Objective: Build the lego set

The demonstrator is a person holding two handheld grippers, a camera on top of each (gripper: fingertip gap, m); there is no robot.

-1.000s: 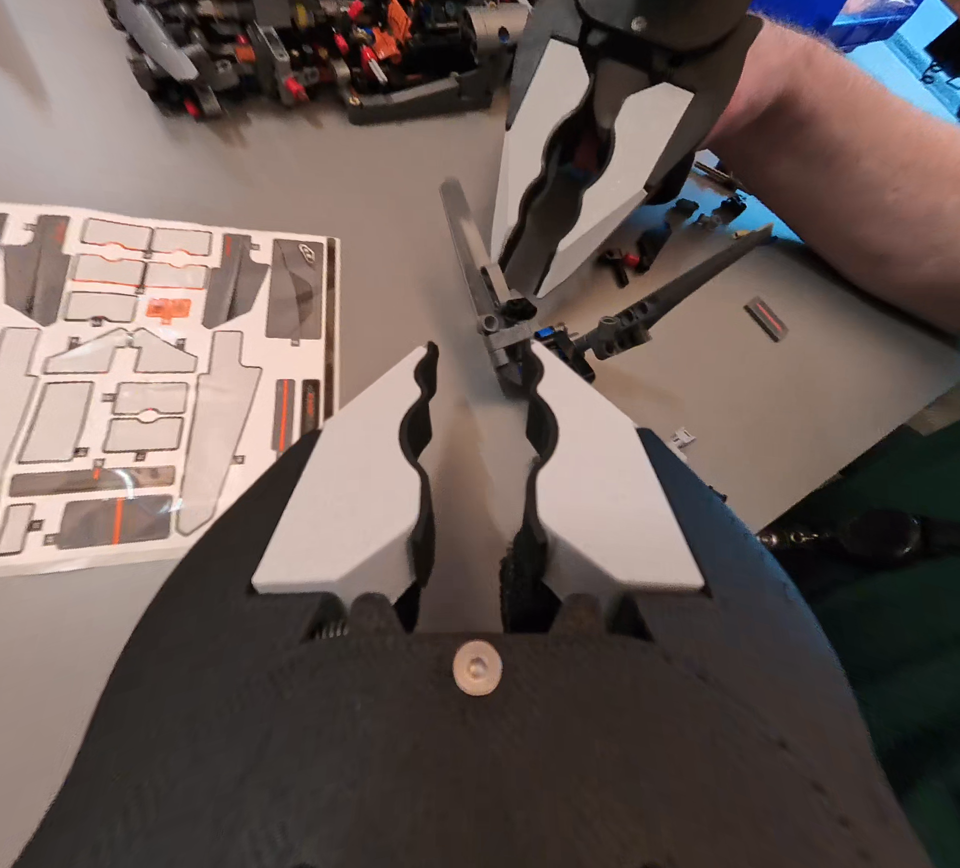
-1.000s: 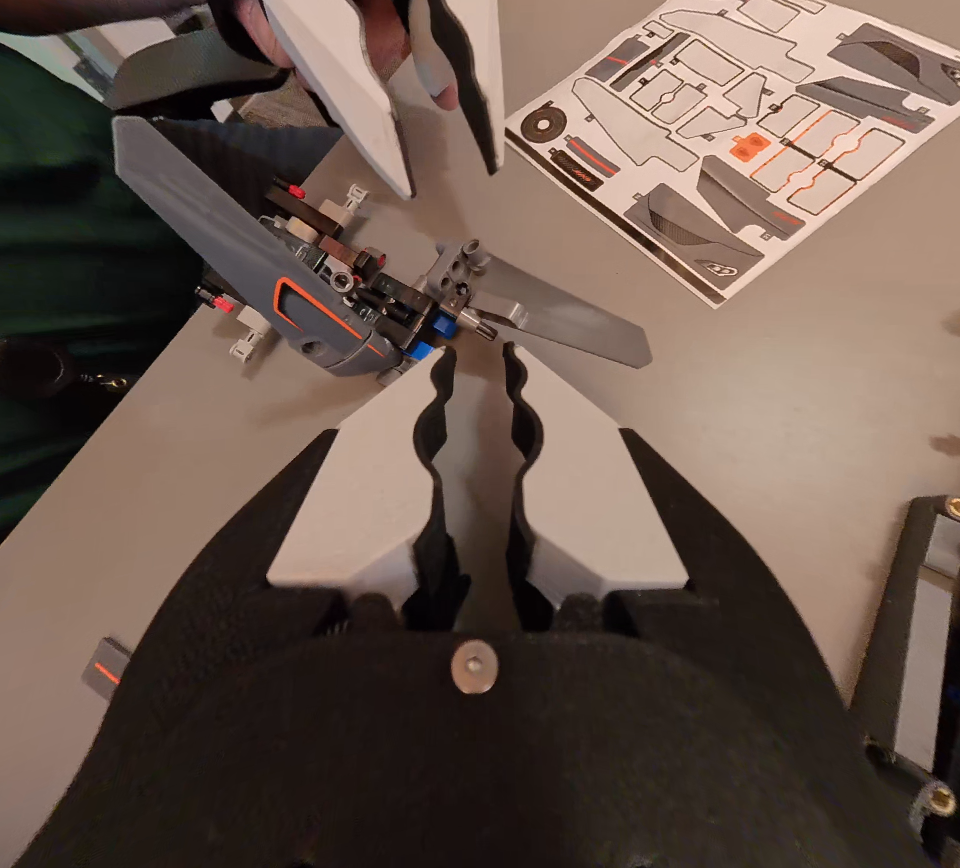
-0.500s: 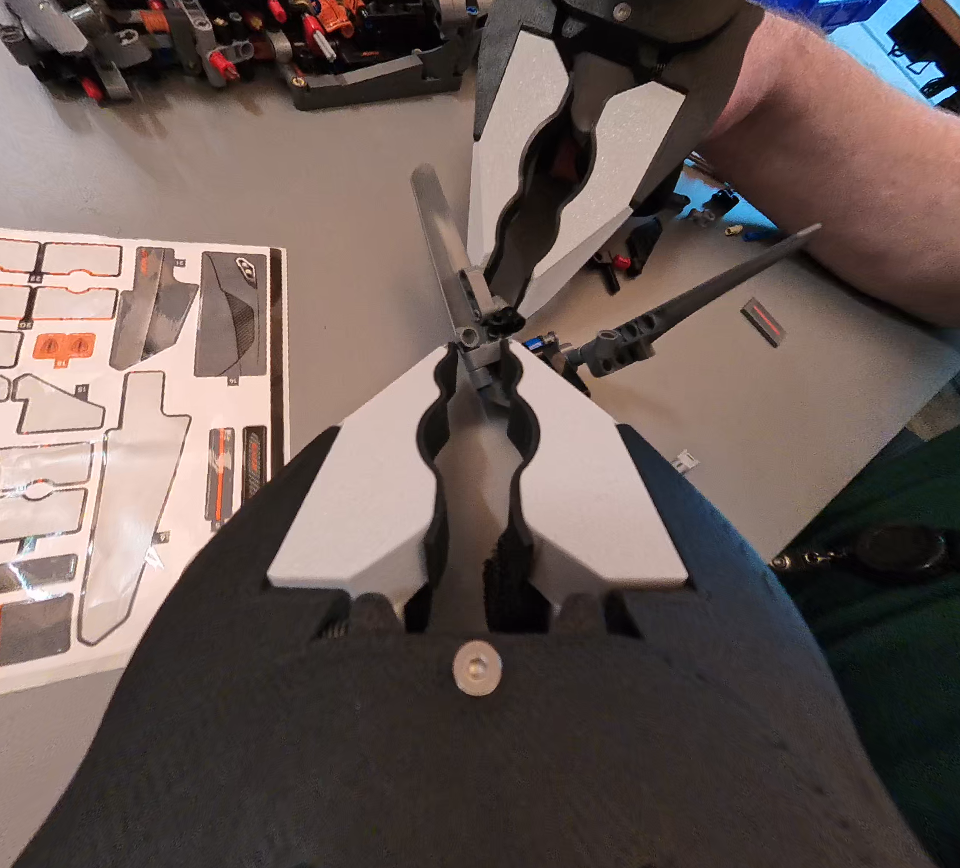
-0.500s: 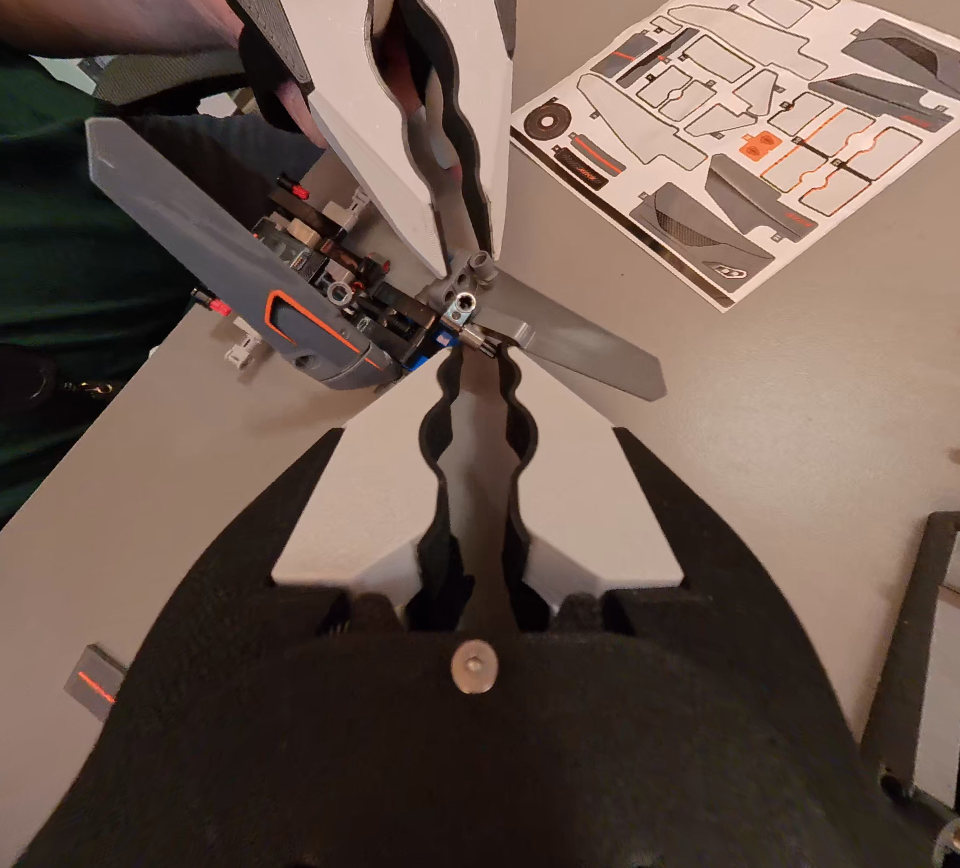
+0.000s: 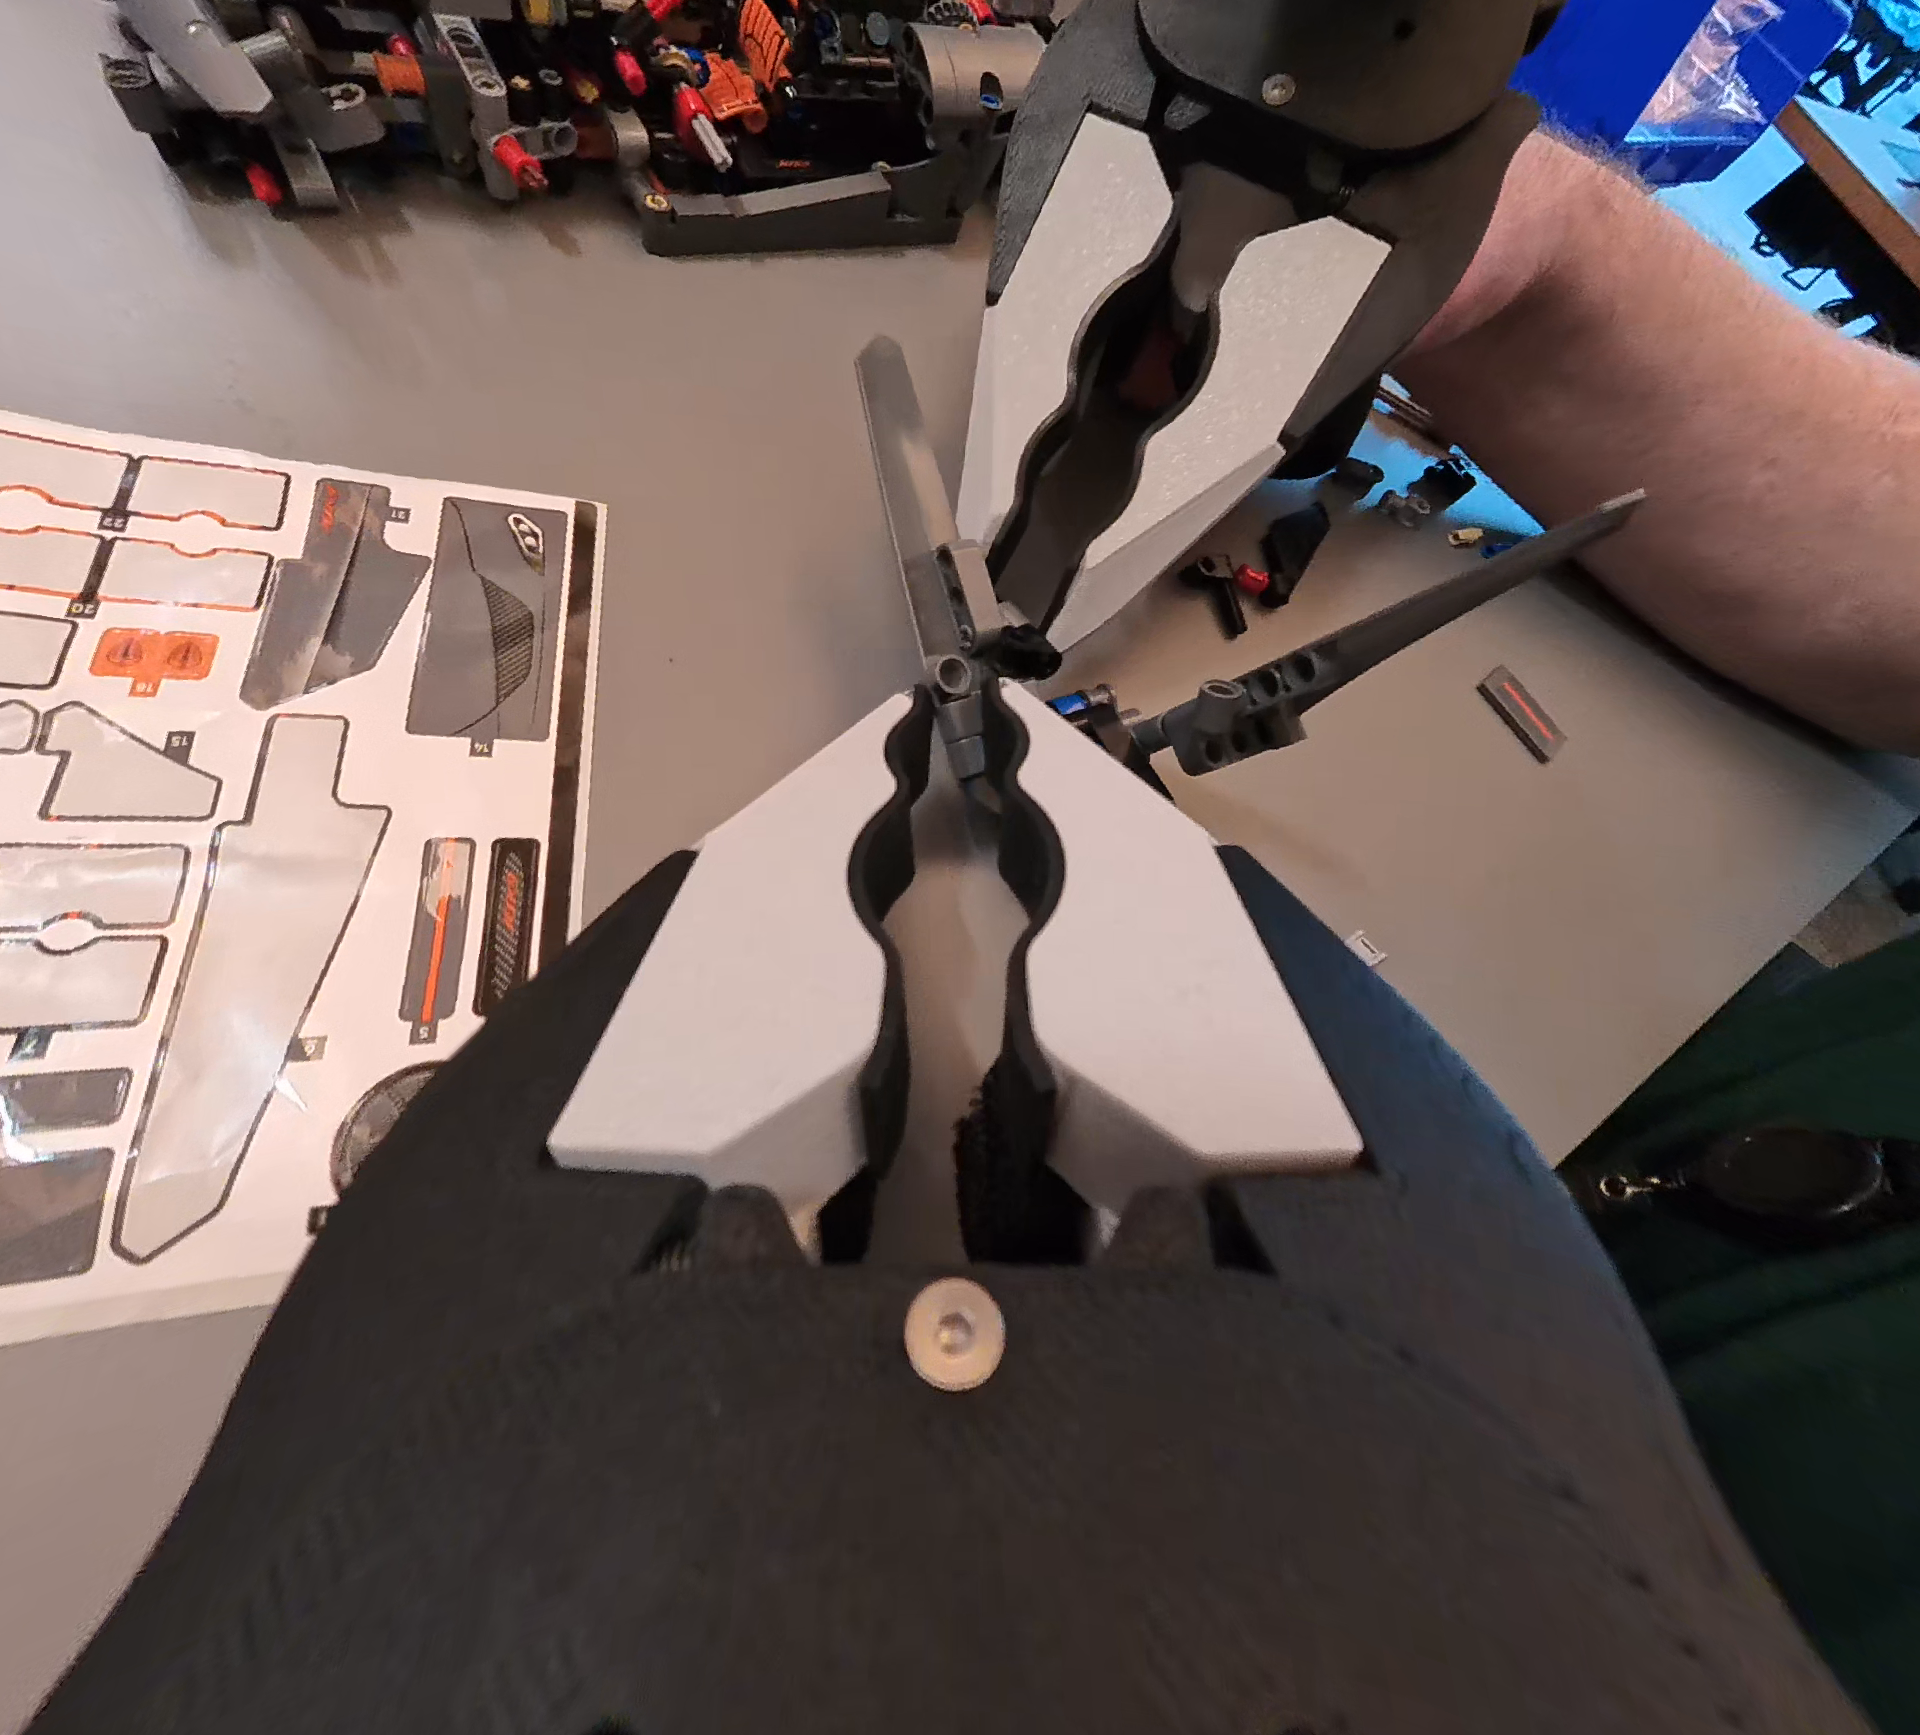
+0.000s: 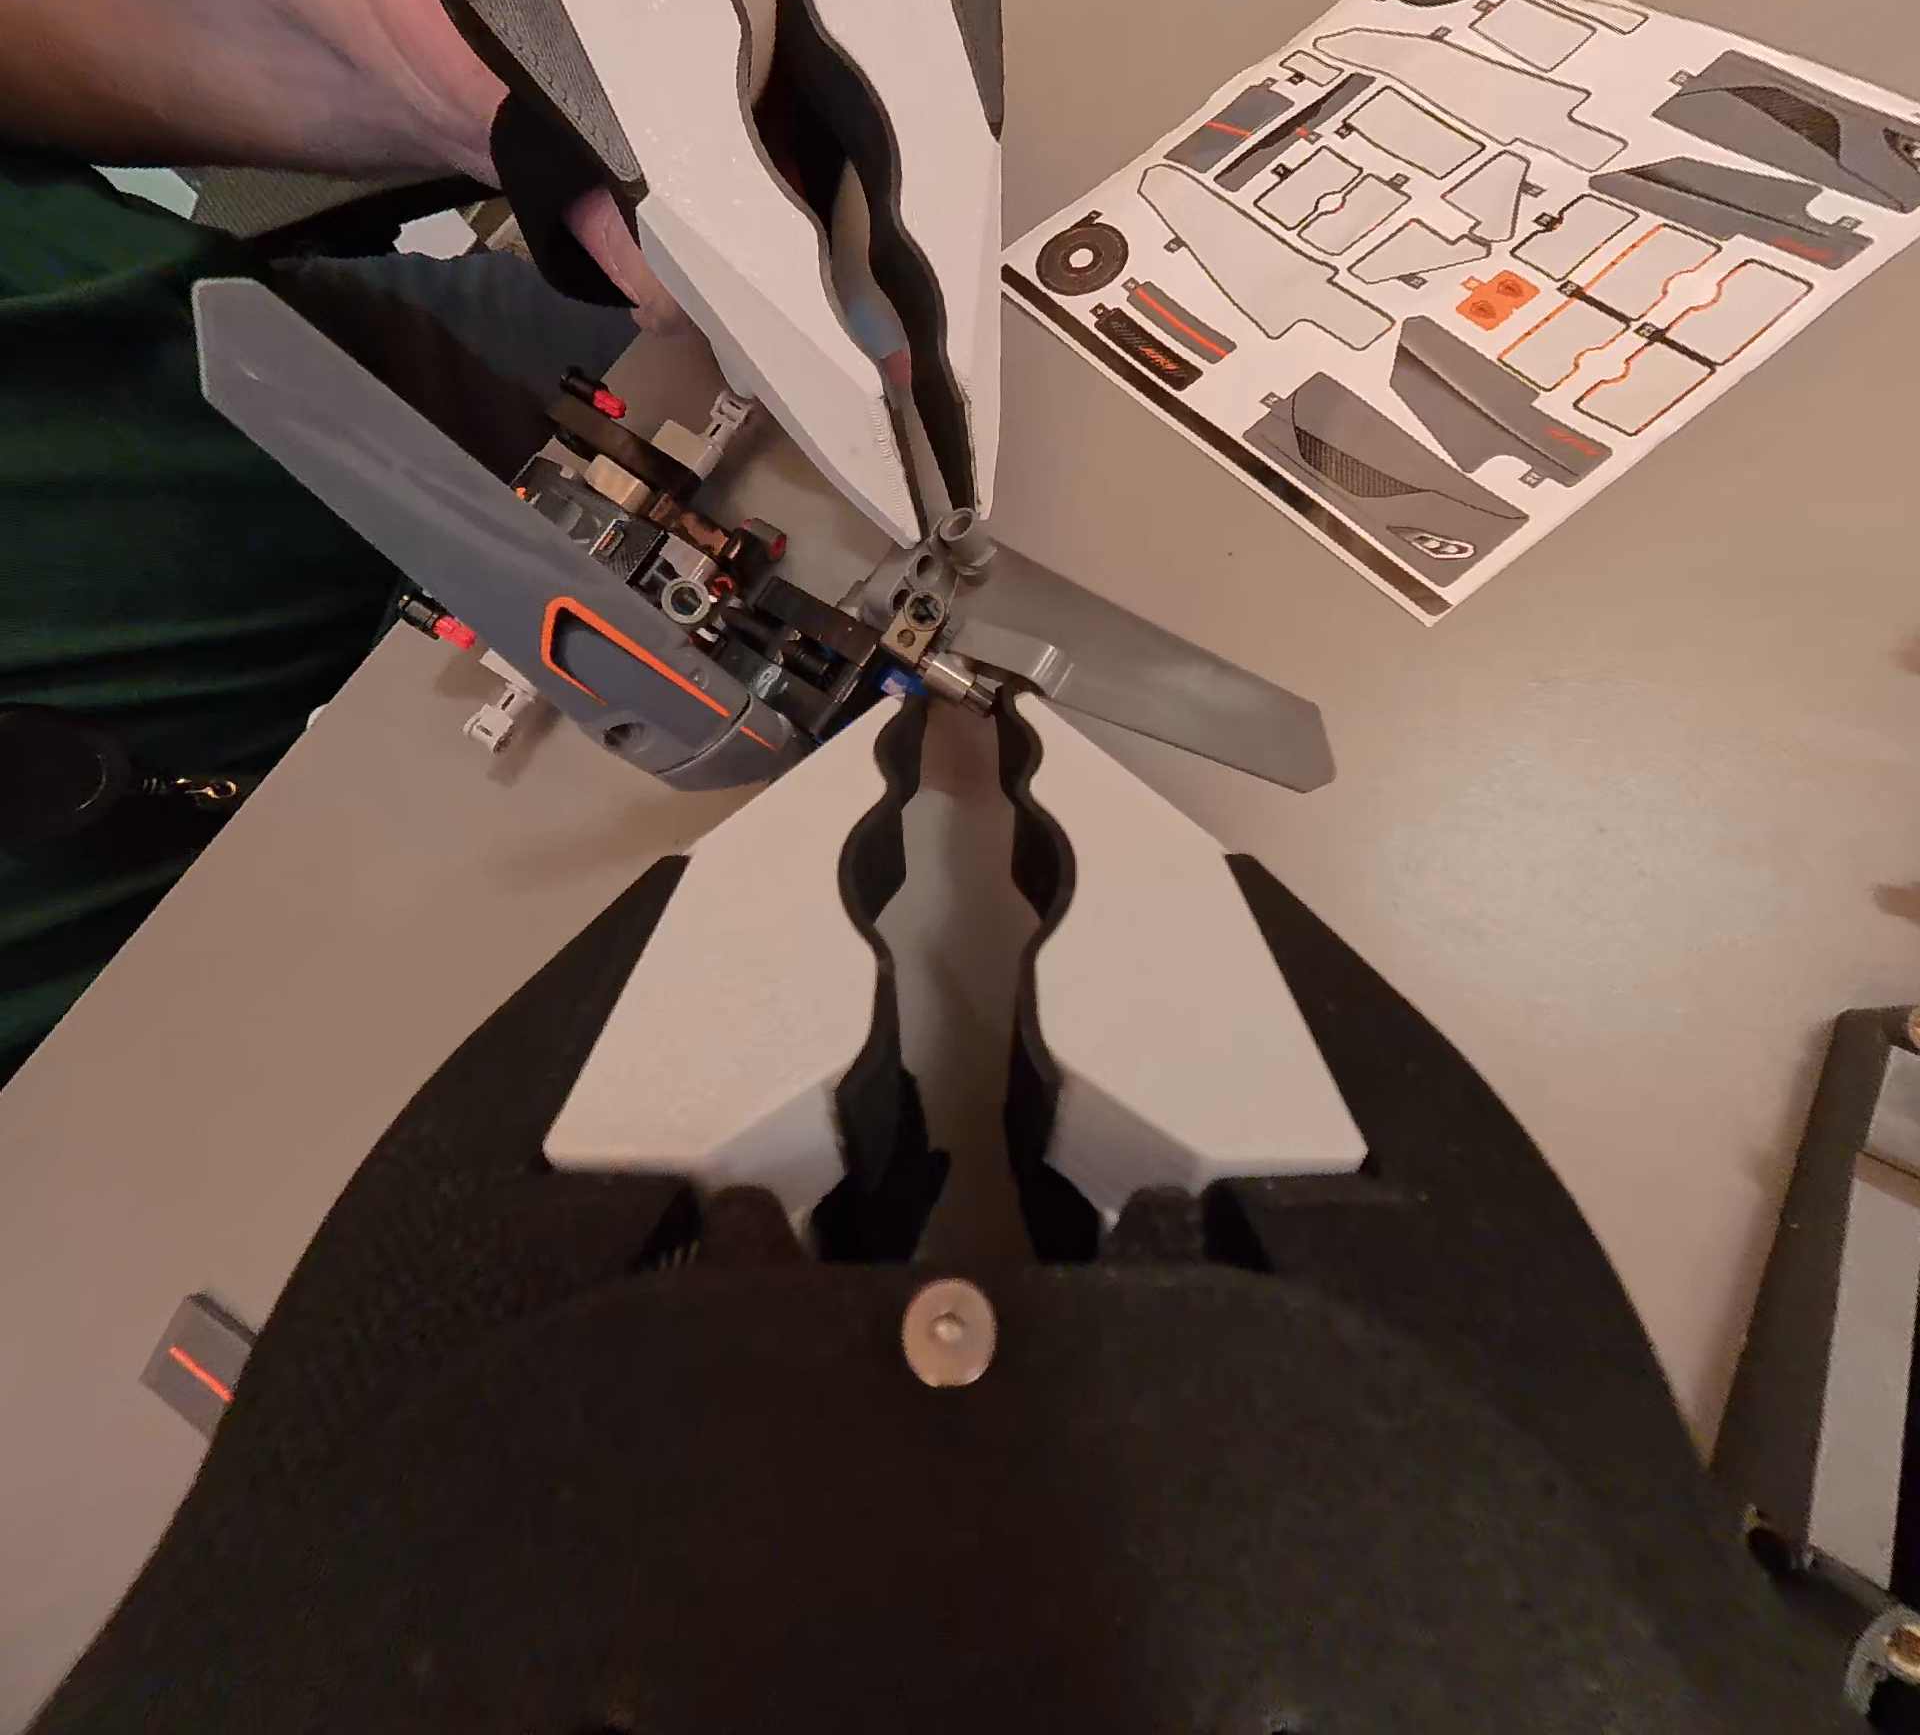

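A grey Lego sub-assembly (image 6: 582,646) with an orange line, black beams and two long grey blade panels sits at the table's near edge. My left gripper (image 5: 958,724) is shut on the light grey connector (image 5: 961,729) at the end of one blade (image 5: 899,459). In the right wrist view it comes down from above (image 6: 940,522) onto that connector (image 6: 925,579). My right gripper (image 6: 961,714) faces it from the other side, its tips closed round a small pin (image 6: 951,679) sticking out of the joint. It also shows in the left wrist view (image 5: 1023,625).
A large half-built Lego car (image 5: 520,23) stands at the back. A sticker sheet (image 5: 260,750) lies on the left, also in the right wrist view (image 6: 1455,283). Loose small parts (image 5: 1247,563) and a striped grey tile (image 5: 1522,714) lie near the table edge. A person's forearm (image 5: 1714,438) reaches in.
Both grippers have closed in on the joint from opposite sides. My left gripper has narrowed and gripped the blade's connector. My right gripper's tips have come up to the pin.
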